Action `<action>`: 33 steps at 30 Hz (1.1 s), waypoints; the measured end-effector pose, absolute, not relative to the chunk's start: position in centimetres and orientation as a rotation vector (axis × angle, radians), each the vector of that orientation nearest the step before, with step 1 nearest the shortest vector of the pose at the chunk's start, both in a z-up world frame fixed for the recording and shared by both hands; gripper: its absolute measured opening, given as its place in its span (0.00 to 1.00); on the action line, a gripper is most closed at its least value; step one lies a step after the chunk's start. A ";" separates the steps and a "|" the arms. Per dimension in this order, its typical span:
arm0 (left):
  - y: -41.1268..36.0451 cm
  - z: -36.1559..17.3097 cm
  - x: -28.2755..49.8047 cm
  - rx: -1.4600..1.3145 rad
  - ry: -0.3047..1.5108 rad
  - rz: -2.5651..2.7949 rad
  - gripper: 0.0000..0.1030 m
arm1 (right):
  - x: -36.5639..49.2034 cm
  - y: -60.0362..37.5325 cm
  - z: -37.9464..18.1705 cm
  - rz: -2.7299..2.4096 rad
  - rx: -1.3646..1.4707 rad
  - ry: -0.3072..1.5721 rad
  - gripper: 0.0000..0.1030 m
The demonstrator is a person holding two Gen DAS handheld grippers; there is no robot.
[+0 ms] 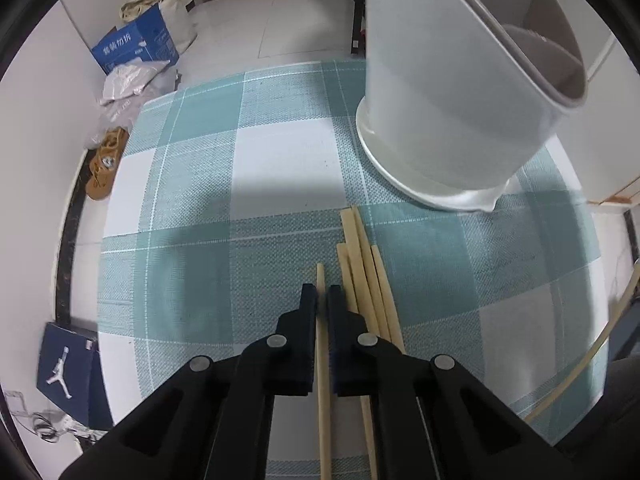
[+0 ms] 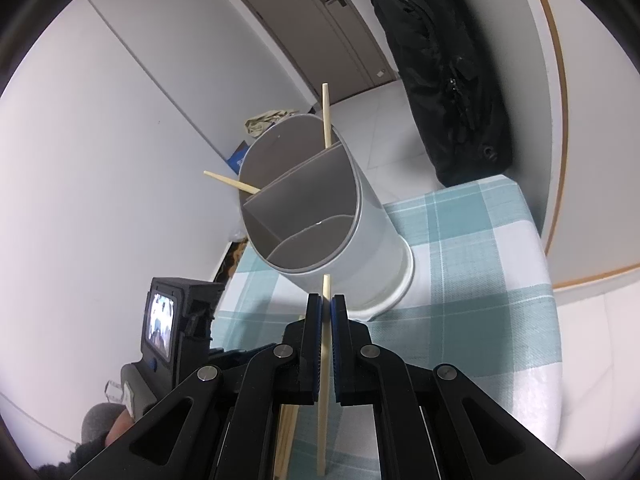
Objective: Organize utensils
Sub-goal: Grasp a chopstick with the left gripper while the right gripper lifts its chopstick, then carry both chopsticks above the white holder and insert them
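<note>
My left gripper (image 1: 321, 296) points steeply down at the checked cloth and is shut on one wooden chopstick (image 1: 323, 380). Several more chopsticks (image 1: 368, 280) lie side by side on the cloth just right of it. The grey-white divided utensil holder (image 1: 452, 112) stands beyond them at the upper right. In the right wrist view, my right gripper (image 2: 326, 302) is shut on another chopstick (image 2: 324, 420), held just in front of the holder's (image 2: 360, 220) rim. Two chopsticks (image 2: 327, 120) lean out of its far compartment; the near compartments look empty.
The teal-and-white checked cloth (image 1: 200, 200) covers a small table whose edges drop off left and far. On the floor are a blue carton (image 1: 136, 46), sandals (image 1: 106, 164) and a dark blue bag (image 1: 68, 368). A black bag (image 2: 448, 80) hangs by the table's far corner.
</note>
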State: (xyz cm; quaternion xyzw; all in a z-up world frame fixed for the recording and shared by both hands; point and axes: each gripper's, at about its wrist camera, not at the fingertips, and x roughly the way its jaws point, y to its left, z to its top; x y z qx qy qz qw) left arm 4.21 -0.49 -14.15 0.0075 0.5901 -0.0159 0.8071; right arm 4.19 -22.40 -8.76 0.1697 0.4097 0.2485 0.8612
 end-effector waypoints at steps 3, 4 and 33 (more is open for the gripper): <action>0.6 -13.7 4.6 -0.066 1.241 -0.044 0.02 | 4.5 -22.3 -8.8 0.520 0.343 0.862 0.04; 0.6 -13.4 4.6 -0.073 1.226 -0.044 0.02 | 4.5 -22.2 -8.8 0.520 0.341 0.862 0.04; 1.4 -3.2 -1.8 -0.142 0.773 -0.163 0.02 | -0.1 -20.2 -5.5 0.515 0.266 0.664 0.03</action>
